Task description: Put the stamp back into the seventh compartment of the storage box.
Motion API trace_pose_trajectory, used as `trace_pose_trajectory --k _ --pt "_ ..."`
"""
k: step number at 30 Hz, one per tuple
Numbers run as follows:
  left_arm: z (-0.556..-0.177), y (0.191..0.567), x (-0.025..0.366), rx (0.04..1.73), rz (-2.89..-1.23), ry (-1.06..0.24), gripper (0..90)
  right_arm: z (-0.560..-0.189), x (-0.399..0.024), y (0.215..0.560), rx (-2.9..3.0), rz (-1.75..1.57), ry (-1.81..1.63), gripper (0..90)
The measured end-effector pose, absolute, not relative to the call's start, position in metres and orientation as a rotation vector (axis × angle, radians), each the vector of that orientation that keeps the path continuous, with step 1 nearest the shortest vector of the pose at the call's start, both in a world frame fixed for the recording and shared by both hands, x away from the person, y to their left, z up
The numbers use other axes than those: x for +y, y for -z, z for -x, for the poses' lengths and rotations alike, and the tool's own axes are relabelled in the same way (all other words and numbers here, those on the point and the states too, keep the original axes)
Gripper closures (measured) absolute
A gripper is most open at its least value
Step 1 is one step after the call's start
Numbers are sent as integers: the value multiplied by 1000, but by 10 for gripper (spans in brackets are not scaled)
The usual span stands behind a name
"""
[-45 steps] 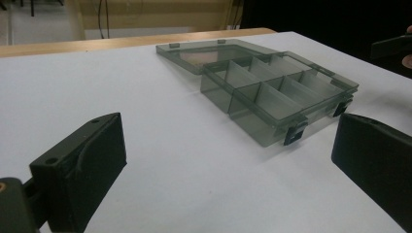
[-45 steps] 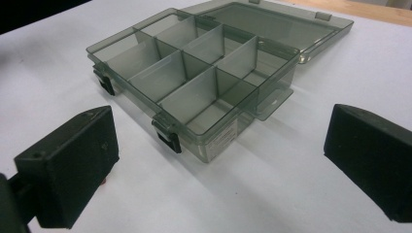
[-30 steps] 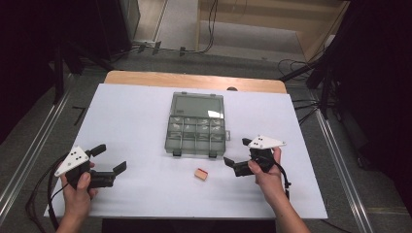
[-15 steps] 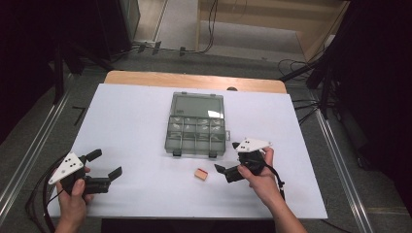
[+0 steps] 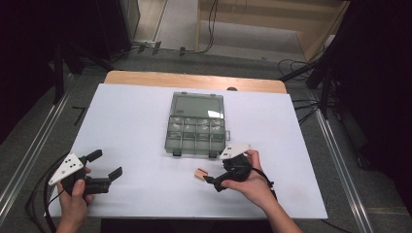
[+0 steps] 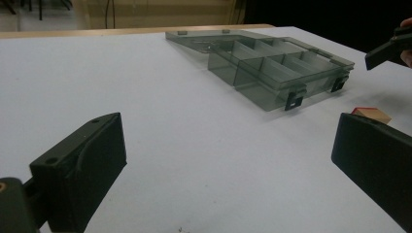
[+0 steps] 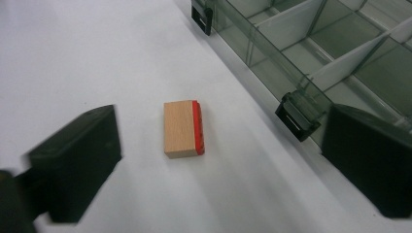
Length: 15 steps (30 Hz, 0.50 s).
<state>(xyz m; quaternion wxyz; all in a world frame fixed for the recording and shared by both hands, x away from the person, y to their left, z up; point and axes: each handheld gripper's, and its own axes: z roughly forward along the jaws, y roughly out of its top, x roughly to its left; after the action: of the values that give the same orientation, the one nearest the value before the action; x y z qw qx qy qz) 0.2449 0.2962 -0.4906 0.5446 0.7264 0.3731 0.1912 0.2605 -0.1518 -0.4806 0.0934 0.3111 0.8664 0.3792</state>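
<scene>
Right claw (image 7: 214, 160) closer, agape over block (image 7: 183, 127)

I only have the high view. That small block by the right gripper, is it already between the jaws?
Observer: Not yet. In the right gripper view the wooden block lies flat on the sheet, ahead of the open right gripper, untouched.
Operator: Plain wood?
Observer: No, one edge is red, the side facing the organizer box.
Operator: Anything in the box?
Observer: The compartments in view look empty, and its lid lies open.
</scene>
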Motion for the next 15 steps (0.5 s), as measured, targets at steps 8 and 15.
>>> trace_pose_trajectory --k 8,15 --pt "-245 491 297 876 -1721 -446 0 -261 -139 487 2627 -914 -1104 211" --pt "-245 491 297 875 -1718 -443 0 -264 -129 489 2666 -906 -1100 411"
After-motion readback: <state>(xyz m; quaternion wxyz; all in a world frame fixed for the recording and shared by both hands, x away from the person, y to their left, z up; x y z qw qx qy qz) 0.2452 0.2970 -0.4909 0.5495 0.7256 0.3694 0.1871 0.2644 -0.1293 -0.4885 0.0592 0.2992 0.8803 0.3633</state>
